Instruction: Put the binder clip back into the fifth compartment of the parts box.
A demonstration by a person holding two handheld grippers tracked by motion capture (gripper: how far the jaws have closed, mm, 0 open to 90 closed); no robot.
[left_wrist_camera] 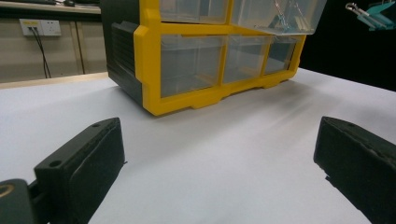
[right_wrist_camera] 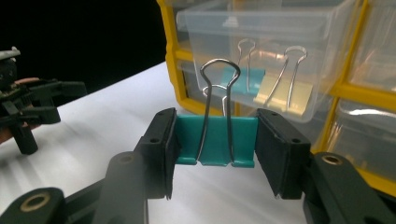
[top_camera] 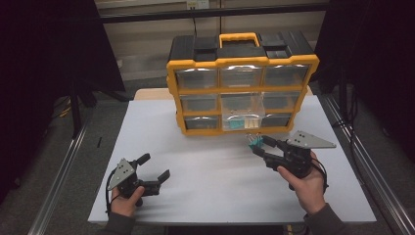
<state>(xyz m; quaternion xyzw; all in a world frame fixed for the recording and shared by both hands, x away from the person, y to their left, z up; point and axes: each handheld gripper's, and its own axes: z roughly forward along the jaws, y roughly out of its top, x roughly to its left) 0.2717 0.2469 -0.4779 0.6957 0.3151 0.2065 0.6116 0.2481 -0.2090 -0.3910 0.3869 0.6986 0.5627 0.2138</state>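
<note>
Right gripper [right_wrist_camera: 215, 154] clamped on teal binder clip [right_wrist_camera: 215, 140], wire handles upright, held clear above white bench [top_camera: 215, 171], just before pulled-out clear drawer [right_wrist_camera: 266, 51] with a teal and a cream clip inside. Left gripper [top_camera: 155, 172] near bench's front left, jaws wide apart, nothing between. Beyond, yellow-and-black drawer organiser [top_camera: 242, 83] at bench's far edge.

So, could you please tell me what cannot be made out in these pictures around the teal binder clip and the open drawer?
- Teal binder clip: its two sides are covered by the right claw in the right gripper view; too small for detail in the high view.
- Open drawer: its top is cut off by the frame edge in the right gripper view.
- Other drawers of the yellow organizer: contents blurred behind cloudy fronts.
</note>
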